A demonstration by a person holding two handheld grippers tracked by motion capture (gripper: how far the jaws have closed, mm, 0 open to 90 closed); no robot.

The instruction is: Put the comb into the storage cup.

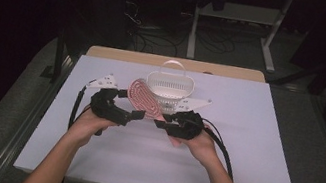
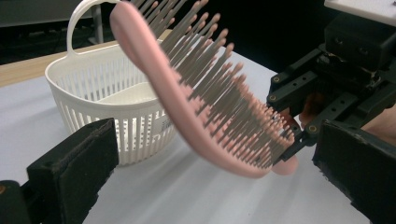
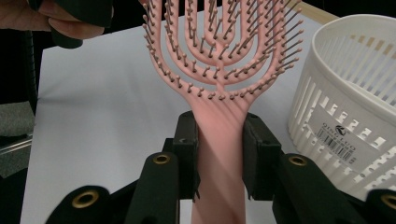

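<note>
Gripping the pink hairbrush (image 3: 219, 135) by its handle, right gripper (image 3: 219, 154) has both jaws pressed flat on either side of the neck just below the bristle head. Brush is held off the white table (image 1: 251, 153), head tilted up and leaning toward the white slotted basket (image 1: 169, 90), bristles facing the left side. In the high view the brush (image 1: 142, 99) sits between both grippers, just in front of the basket. Left gripper (image 2: 210, 154) jaws stand wide apart, nothing clamped; brush head hangs in the gap ahead of them, no pad contact visible. Basket upright on the table, handle up, just beside the brush head.
</note>
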